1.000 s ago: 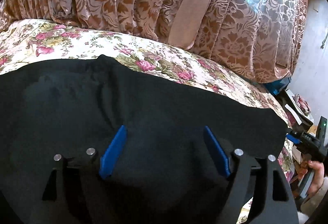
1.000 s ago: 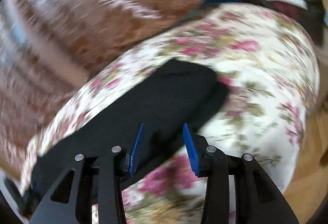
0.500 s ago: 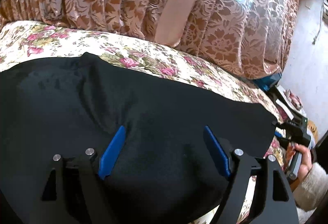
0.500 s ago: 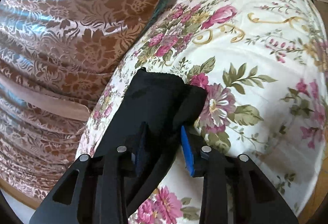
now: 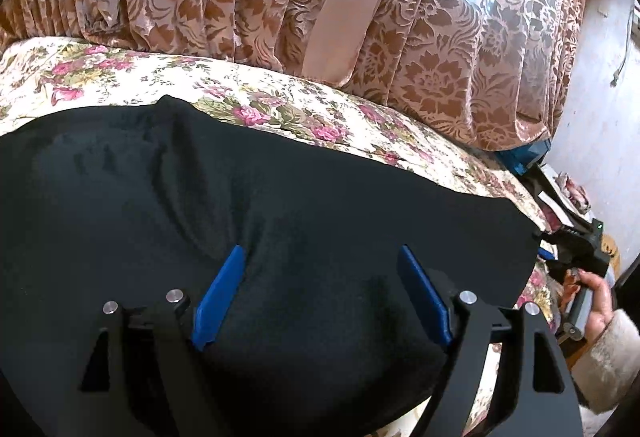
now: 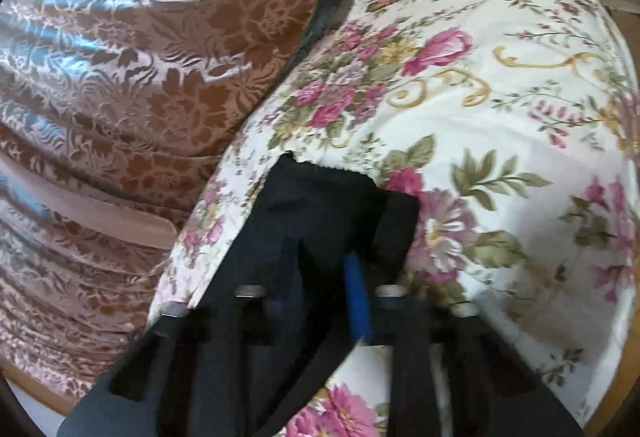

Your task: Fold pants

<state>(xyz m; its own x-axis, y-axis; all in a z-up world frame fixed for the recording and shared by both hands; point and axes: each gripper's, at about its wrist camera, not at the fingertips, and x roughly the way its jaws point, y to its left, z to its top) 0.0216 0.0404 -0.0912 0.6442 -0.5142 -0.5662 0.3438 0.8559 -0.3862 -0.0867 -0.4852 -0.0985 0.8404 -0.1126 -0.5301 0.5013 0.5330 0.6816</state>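
Black pants (image 5: pixel 280 221) lie flat across the floral bedspread (image 5: pixel 280 109), spread for folding. Left gripper (image 5: pixel 320 277) hovers over the near middle, jaws wide, holding nothing. Right gripper (image 6: pixel 328 277) has pinched the far-right pants end, likely to carry it over.

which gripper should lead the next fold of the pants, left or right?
Right, probably. The right gripper looks shut on the end of the black pants, ready to carry it over. The left gripper hovers with jaws wide open above the middle of the cloth on the floral bedspread, gripping nothing.
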